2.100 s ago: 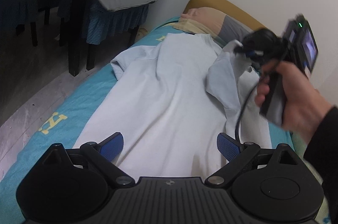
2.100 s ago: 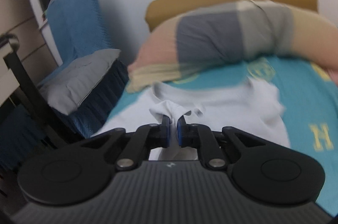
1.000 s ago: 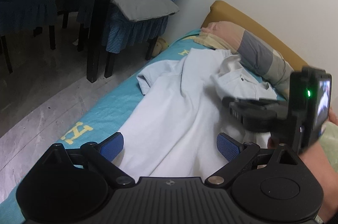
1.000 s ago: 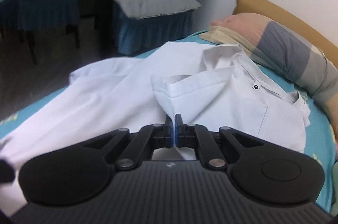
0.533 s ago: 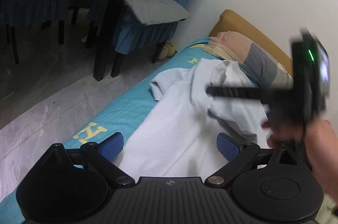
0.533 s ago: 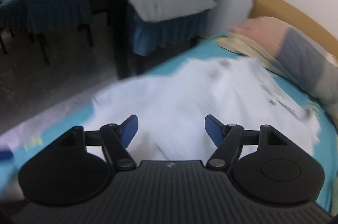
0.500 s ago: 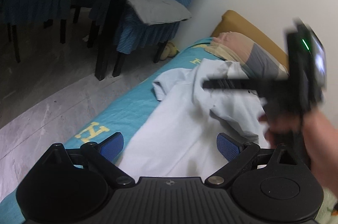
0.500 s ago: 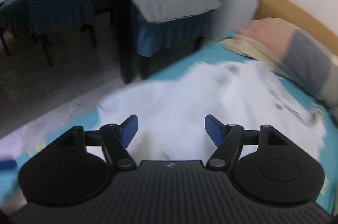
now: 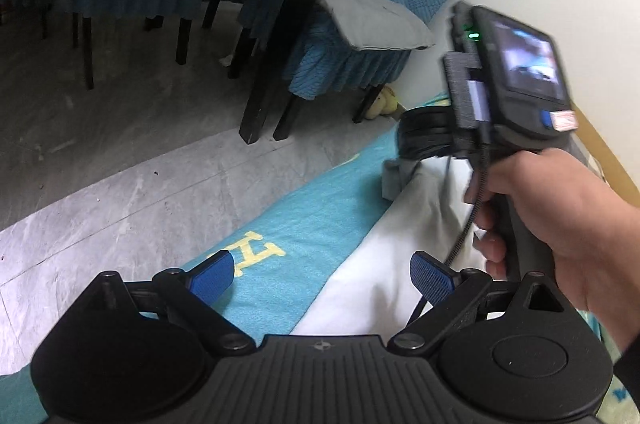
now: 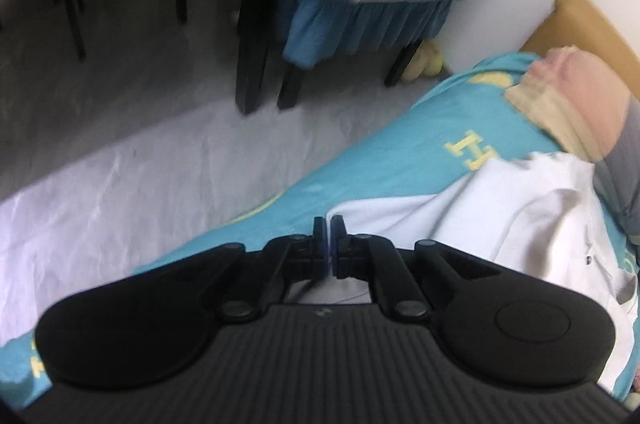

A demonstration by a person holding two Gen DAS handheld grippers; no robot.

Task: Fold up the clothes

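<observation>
A white shirt [image 10: 500,216] lies on a teal bedsheet [image 10: 384,168], one sleeve folded over the body. In the left wrist view the shirt [image 9: 384,264] runs along the bed edge. My left gripper [image 9: 320,278] is open and empty, hovering over the shirt's lower left edge. My right gripper [image 10: 329,244] is shut at the shirt's left sleeve edge; cloth shows just beside and under the pads, so it appears to pinch the sleeve. The right gripper's body [image 9: 492,92], held in a hand, shows in the left wrist view above that sleeve.
A striped pillow [image 10: 580,96] lies at the head of the bed by a tan headboard [image 10: 576,12]. A blue-covered chair with a grey cushion [image 9: 372,20] and black table legs [image 9: 280,36] stand on the grey floor [image 9: 120,176] left of the bed.
My right gripper let go of the folded right sleeve, swung open across to the shirt's left side, and has now shut at the left sleeve edge. My left gripper stayed open and turned leftward.
</observation>
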